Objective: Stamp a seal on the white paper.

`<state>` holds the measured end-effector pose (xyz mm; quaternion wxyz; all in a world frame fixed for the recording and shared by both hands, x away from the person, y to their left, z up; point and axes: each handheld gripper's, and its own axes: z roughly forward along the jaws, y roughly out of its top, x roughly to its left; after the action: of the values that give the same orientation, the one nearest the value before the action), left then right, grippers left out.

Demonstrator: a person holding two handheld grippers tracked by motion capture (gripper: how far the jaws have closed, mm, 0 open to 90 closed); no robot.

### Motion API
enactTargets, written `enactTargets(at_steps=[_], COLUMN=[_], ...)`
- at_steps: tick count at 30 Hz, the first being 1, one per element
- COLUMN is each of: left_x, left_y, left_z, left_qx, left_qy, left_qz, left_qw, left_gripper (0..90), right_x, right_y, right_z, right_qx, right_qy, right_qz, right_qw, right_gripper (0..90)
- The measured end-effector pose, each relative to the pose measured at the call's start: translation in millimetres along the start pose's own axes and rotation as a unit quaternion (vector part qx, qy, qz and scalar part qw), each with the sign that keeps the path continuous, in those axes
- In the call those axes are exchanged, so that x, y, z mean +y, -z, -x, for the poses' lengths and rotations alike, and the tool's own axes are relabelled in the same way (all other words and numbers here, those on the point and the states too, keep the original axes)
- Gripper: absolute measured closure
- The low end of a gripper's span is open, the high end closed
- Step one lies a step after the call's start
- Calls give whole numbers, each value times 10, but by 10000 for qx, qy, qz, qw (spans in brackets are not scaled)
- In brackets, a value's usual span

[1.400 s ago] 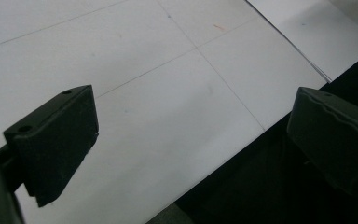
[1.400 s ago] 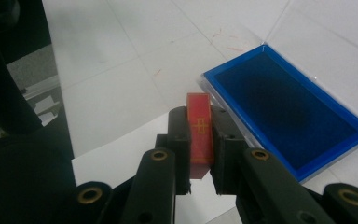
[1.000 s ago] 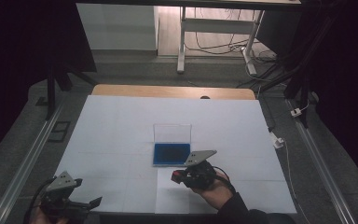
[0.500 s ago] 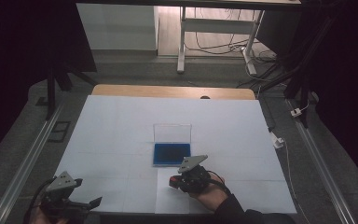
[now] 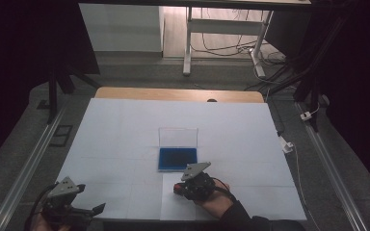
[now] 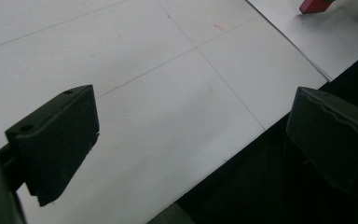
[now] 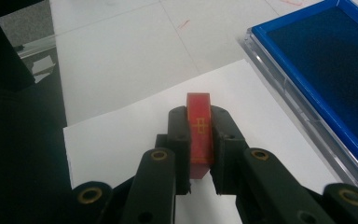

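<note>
My right gripper is shut on a small red block with a gold mark on its face, held upright over a white sheet of paper. In the high view this gripper and the red block sit just in front of a blue ink-pad case, whose clear lid stands open behind it. The blue case lies to the right in the right gripper view. My left gripper stands open at the near left corner, its jaws wide apart with nothing between them.
A white covered table has a wooden strip along its far edge. Metal rails run down both sides. The red block shows at the top right of the left gripper view. Cables and a stand lie on the floor beyond.
My right gripper, with the red block in it, has shifted slightly toward the near edge, away from the blue case. The left gripper has stayed put.
</note>
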<state>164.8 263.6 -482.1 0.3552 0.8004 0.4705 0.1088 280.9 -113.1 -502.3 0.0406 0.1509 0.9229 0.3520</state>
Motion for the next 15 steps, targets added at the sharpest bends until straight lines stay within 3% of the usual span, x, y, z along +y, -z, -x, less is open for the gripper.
enactTargets(at_steps=[15], left_x=[2], left_y=[-3], left_z=[4], left_qx=[0], left_qy=[-4], left_qz=[-10], left_qw=[10000], left_gripper=[29], right_x=[-36], right_y=[-58], right_z=[-14], right_qx=[-44], right_qy=[53], right_qz=[-65], right_qw=[10000], right_gripper=[809])
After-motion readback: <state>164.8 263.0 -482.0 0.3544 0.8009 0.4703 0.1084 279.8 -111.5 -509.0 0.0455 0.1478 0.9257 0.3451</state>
